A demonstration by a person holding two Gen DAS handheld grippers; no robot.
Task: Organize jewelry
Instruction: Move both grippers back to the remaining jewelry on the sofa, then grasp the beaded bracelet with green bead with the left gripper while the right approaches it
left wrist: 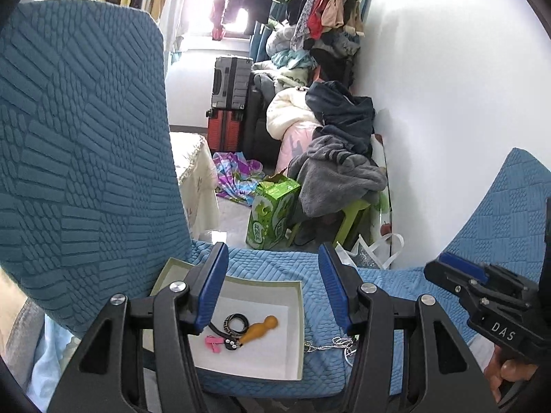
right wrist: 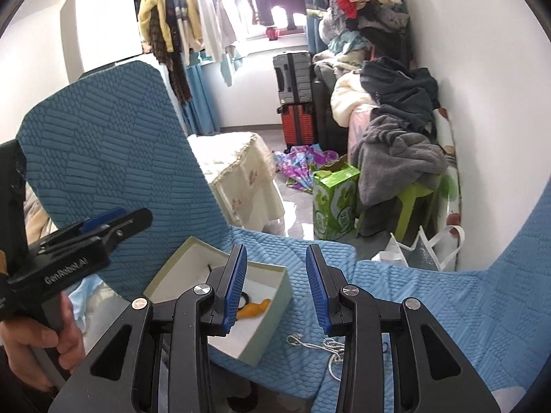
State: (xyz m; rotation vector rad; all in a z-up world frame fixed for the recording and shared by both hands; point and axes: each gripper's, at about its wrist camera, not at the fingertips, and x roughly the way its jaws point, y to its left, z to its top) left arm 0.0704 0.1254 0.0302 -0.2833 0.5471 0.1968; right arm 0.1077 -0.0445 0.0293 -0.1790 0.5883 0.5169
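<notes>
Jewelry splits two ways: a black ring (left wrist: 236, 322), pink clip (left wrist: 212, 341) and orange piece (left wrist: 260, 328) lie in the open box (left wrist: 299, 313), while the silver chain (right wrist: 329, 346) sprawls on the blue seat cover (right wrist: 430, 303) just beside it. Both my claws, left (left wrist: 273, 292) and right (right wrist: 275, 285), are spread and hold nothing. I should gather the chain's bunched part, not a loose strand.

1 box (left wrist: 299, 309) (4 trinkets (left wrist: 241, 330)), 1 chain (left wrist: 339, 342).

Blown-out window (left wrist: 206, 7) glare, sharp frames, fisheye-bent edges.
</notes>
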